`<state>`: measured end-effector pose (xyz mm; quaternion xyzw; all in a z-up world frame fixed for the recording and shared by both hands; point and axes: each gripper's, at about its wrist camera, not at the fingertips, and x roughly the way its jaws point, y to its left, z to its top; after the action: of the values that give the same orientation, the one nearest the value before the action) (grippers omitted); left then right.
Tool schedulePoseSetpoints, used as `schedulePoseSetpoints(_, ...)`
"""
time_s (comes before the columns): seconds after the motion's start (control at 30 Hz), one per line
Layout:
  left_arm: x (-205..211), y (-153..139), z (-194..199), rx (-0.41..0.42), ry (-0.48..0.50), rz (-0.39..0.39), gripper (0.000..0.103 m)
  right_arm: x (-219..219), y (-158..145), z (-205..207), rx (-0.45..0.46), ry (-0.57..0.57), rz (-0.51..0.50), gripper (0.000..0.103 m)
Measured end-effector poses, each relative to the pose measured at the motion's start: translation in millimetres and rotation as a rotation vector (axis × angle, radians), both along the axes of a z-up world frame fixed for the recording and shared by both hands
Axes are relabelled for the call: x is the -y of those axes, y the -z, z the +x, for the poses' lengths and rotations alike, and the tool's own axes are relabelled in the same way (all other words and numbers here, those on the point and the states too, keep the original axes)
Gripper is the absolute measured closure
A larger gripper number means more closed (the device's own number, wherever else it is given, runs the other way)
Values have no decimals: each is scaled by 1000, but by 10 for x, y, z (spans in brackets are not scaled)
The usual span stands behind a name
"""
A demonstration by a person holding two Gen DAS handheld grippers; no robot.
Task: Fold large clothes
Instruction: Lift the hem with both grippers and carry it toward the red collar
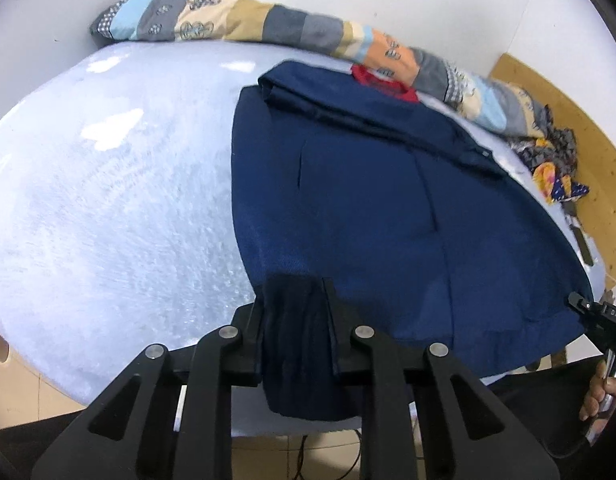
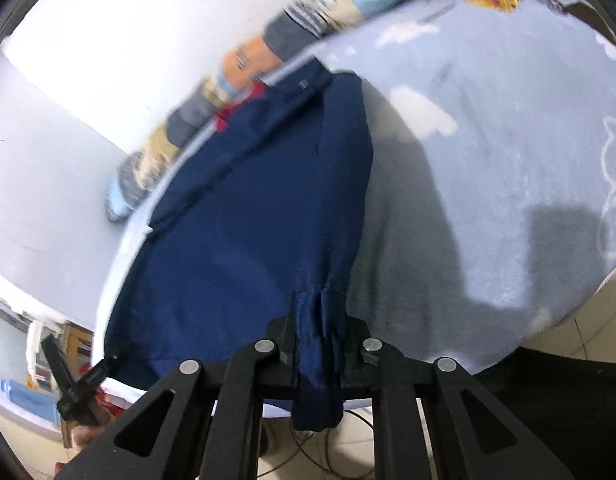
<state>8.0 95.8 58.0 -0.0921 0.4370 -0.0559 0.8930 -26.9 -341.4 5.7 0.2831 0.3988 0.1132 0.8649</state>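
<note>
1. Navy garment (image 1: 368,208) lies flat on the pale blue bed cover (image 1: 107,200), sleeves already folded in; red collar lining at 12 o'clock, by the patchwork quilt (image 1: 267,24).
2. Left to do: probably the hem-to-collar fold; right wrist view is blurred.
3. Left gripper (image 1: 293,292) is clamped on the near hem corner.
4. Right gripper (image 2: 320,320) is pinched tight on the bunched opposite hem corner at 6 o'clock.

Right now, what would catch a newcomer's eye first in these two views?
The navy garment spread over the pale blue bed cover, red collar at its far end. Each near hem corner is pinched: left gripper, right gripper. A patchwork quilt lies along the wall.
</note>
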Motion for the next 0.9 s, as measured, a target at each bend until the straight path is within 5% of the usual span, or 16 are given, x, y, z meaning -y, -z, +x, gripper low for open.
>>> schedulePoseSetpoints(0.13, -42, -107, -139, 15, 10, -30, 84, 106, -147, -163, 63, -2, 46, 91)
schedulePoseSetpoints(0.67, -50, -108, -189, 23, -19, -7, 84, 228, -206, -154, 85, 0, 128, 91)
schedulePoseSetpoints(0.9, 147, -318, -142, 114, -30, 32, 84, 87, -300, -118, 133, -25, 140, 91)
